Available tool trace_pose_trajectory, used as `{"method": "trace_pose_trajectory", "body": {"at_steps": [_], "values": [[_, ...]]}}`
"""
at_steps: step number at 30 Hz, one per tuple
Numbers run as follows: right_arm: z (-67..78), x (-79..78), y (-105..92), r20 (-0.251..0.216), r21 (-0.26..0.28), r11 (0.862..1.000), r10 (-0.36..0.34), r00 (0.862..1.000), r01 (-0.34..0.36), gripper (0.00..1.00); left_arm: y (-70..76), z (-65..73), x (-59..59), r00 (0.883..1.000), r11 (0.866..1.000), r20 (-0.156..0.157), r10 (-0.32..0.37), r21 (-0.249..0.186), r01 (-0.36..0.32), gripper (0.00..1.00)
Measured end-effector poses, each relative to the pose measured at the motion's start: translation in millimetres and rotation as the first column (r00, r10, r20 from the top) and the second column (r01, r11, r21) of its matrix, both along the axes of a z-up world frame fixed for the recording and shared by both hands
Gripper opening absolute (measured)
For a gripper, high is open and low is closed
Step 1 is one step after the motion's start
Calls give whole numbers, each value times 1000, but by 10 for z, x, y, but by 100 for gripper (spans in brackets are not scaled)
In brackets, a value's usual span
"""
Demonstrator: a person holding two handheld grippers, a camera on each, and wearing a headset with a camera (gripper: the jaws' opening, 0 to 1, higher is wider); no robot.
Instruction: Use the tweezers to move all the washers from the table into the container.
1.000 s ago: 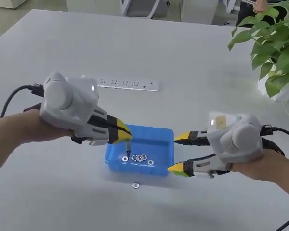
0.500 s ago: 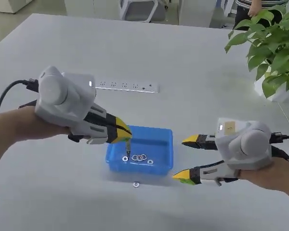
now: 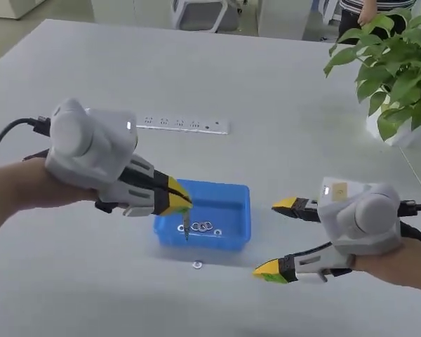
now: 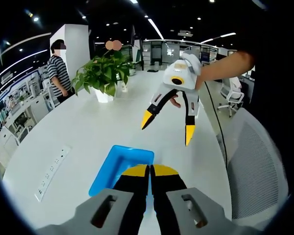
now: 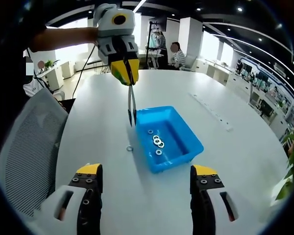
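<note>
tweezers [image 3: 186, 226]: pinched in left gripper [image 3: 177, 200], shifted to container [image 3: 228, 189] front edge
right gripper [image 3: 275, 237]: spread, drawn back
remaining: washer [image 3: 197, 265] outside that edge

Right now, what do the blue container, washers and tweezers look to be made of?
The container is likely plastic: uniform glossy blue, with moulded rounded corners. The washers seem to be metal: small silvery rings that glint. The tweezers are probably steel: thin dark-grey blades, but the finish is too small to tell.
</note>
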State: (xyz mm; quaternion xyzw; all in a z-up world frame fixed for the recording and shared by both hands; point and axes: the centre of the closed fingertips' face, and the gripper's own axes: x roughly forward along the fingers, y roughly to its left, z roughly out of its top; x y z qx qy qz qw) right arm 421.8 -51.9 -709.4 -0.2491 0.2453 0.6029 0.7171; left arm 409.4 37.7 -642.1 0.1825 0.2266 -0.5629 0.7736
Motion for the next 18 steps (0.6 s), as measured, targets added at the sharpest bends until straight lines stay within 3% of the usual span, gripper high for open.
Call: {"method": "trace_pose_trajectory", "body": {"at_steps": [10, 18], "values": [[-12, -37, -42, -21, 10, 999, -33, 999, 34, 92, -93, -115, -89, 1000, 1000, -8, -29, -12, 29, 5], [-20, -66, -47, -39, 25, 998, -60, 997, 61, 100, -136, -171, -120, 999, 999, 3, -50, -17, 51, 5]]}}
